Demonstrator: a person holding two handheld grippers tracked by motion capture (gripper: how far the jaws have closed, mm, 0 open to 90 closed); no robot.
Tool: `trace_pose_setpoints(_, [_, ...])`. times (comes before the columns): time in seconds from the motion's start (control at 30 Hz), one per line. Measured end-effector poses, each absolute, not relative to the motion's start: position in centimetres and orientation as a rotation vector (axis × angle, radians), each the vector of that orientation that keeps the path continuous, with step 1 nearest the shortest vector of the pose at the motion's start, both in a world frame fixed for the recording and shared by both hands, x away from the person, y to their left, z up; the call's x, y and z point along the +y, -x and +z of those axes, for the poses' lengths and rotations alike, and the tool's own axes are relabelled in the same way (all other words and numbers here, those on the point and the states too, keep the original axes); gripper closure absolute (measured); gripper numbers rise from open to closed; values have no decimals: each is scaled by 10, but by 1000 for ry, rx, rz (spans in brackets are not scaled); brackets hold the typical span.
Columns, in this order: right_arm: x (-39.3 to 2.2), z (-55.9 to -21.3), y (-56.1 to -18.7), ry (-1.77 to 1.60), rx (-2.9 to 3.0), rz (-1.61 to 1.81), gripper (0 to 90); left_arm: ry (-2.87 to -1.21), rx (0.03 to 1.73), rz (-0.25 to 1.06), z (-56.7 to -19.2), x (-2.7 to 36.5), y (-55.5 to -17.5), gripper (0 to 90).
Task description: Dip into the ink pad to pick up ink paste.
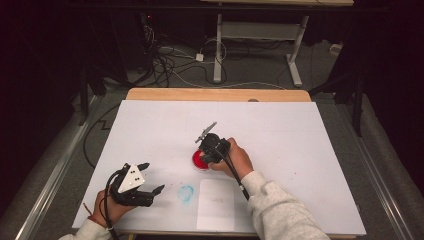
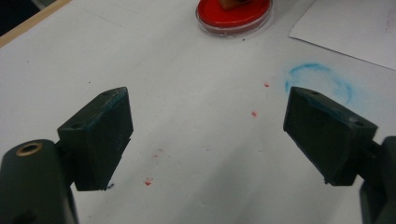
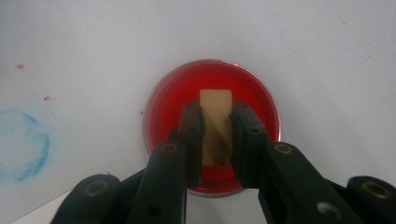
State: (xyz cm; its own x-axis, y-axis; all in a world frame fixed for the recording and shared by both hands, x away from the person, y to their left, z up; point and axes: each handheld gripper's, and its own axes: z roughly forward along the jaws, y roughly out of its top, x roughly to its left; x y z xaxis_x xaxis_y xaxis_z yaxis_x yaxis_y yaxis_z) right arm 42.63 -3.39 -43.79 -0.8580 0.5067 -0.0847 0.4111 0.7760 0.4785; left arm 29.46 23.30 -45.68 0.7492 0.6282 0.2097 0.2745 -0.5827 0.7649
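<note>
White-covered table (image 1: 300, 150) lies under both claws. Sheet of white paper (image 1: 216, 204) lies just behind the right claw (image 3: 217, 126), toward the person. Round red ink pad (image 3: 212, 95) sits directly beneath that claw, which pinches a wooden stamp block (image 3: 216, 121) standing on the pad. Left claw (image 2: 208, 135) is spread, holding nothing, a blue ring smudge (image 2: 322, 81) beside its right jaw.

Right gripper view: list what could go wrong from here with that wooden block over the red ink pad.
1. The right gripper is shut on the wooden stamp block over the red ink pad; lifted wet, it may drip, adding to the red specks on the white table sheet.
2. The white paper lies loose near the table edge, and the left gripper hovers open, not holding it; stamping could shift it.
3. The blue ring smudge beside the paper could smear.
</note>
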Motion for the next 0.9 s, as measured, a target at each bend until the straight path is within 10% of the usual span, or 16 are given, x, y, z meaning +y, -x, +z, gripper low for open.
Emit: trace_pose_setpoints(0.9, [-33,-382,-417,-653,2719,795,764,-2196,683,604,-457,234,-295,151])
